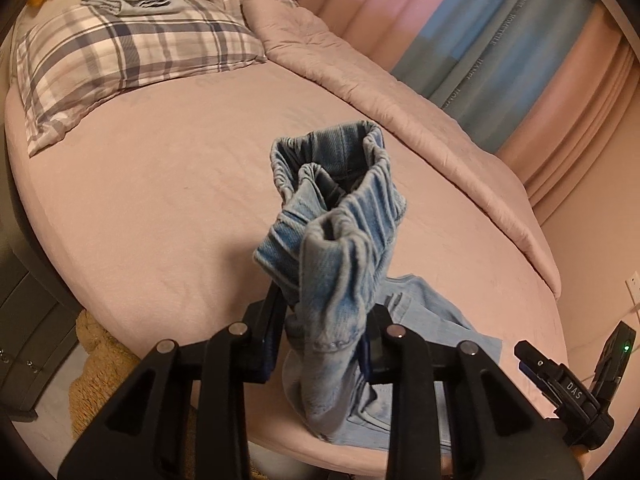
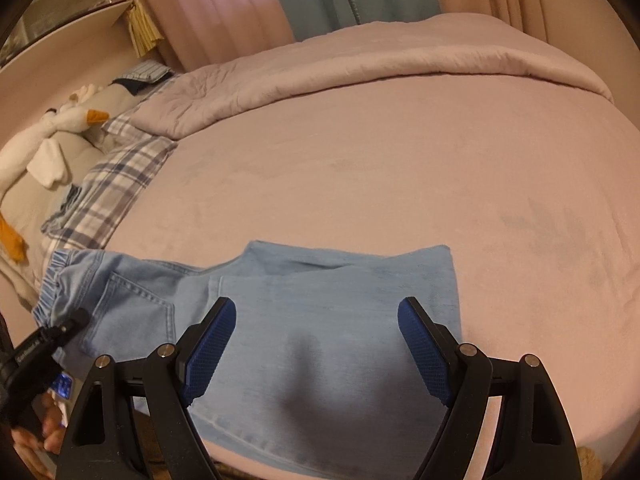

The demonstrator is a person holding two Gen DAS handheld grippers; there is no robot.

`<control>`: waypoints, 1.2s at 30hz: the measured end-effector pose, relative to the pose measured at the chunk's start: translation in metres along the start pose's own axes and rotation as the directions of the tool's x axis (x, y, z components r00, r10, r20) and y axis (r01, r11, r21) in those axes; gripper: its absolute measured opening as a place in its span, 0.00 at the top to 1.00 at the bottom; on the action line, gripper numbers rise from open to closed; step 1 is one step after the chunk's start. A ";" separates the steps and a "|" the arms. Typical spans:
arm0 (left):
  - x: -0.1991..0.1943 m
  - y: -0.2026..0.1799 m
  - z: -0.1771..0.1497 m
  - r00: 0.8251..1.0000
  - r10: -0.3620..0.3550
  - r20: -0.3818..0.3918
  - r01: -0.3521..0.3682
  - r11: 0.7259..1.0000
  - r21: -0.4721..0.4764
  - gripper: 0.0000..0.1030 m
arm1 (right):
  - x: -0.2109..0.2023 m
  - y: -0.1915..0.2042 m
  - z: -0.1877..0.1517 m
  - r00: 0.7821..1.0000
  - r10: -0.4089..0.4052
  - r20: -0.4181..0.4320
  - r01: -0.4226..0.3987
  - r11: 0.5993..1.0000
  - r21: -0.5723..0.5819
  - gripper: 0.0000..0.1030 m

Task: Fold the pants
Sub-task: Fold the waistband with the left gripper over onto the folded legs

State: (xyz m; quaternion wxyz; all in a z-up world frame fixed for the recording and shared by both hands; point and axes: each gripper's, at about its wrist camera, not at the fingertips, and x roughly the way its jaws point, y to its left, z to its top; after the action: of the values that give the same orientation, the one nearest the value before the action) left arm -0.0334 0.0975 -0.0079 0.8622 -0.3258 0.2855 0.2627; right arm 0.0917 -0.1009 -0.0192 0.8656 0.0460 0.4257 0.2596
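Now we have the pants [image 2: 320, 320] lying along the near edge of the bed [image 2: 360, 168], their long axis running sideways across both views, waistband toward the plaid pillow [image 1: 132, 56]. Our left gripper [image 1: 324, 320] has its jaws clamped on the bunched waistband end, raised off the sheet. Our right gripper [image 2: 316, 344] hovers over the folded leg end, jaws wide apart, touching nothing. We judge the lifted end must travel away from the pillow, over the flat half.
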 end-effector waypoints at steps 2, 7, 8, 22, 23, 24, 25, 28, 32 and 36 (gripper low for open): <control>-0.002 -0.006 0.000 1.000 -0.005 0.001 0.005 1.000 0.014 0.72 | -0.002 0.001 0.001 1.000 -0.001 0.011 0.001 1.000 -0.009 0.19; -0.003 -0.023 -0.003 1.000 -0.011 0.007 0.011 0.998 0.057 0.72 | -0.004 -0.004 0.001 1.000 0.007 0.017 -0.007 1.000 0.000 0.20; -0.003 -0.025 -0.004 1.000 -0.010 0.008 0.010 0.998 0.064 0.72 | -0.005 -0.006 0.002 1.000 0.006 0.019 -0.007 1.000 0.005 0.19; 0.011 -0.065 -0.015 0.996 -0.078 -0.048 0.085 0.982 0.168 0.74 | -0.012 -0.020 0.003 0.999 0.012 0.037 -0.013 0.999 0.048 0.19; 0.012 -0.067 -0.015 0.996 -0.079 -0.051 0.086 0.981 0.175 0.74 | -0.013 -0.021 0.003 0.999 0.012 0.039 -0.014 0.999 0.051 0.20; 0.013 -0.068 -0.016 0.996 -0.077 -0.052 0.085 0.980 0.182 0.74 | -0.013 -0.022 0.003 0.999 0.012 0.041 -0.014 0.998 0.053 0.19; 0.014 -0.070 -0.016 0.996 -0.073 -0.052 0.082 0.978 0.190 0.74 | -0.014 -0.023 0.004 0.999 0.011 0.043 -0.014 0.998 0.058 0.19; 0.016 -0.073 -0.019 0.995 -0.077 -0.060 0.087 0.976 0.198 0.74 | -0.014 -0.025 0.004 0.999 0.009 0.045 -0.012 0.998 0.065 0.19; 0.020 -0.075 -0.020 0.994 -0.080 -0.072 0.093 0.974 0.207 0.76 | -0.014 -0.026 0.003 0.999 0.006 0.045 -0.009 0.998 0.069 0.19; 0.026 -0.074 -0.017 0.991 -0.096 -0.095 0.114 0.971 0.208 0.76 | -0.014 -0.027 0.003 0.999 0.004 0.043 -0.007 0.997 0.073 0.19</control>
State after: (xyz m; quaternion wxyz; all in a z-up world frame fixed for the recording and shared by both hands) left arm 0.0264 0.0444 -0.0052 0.8921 -0.2569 0.3303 0.1704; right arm 0.0979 -0.1312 -0.0153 0.8716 0.0843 0.4159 0.2454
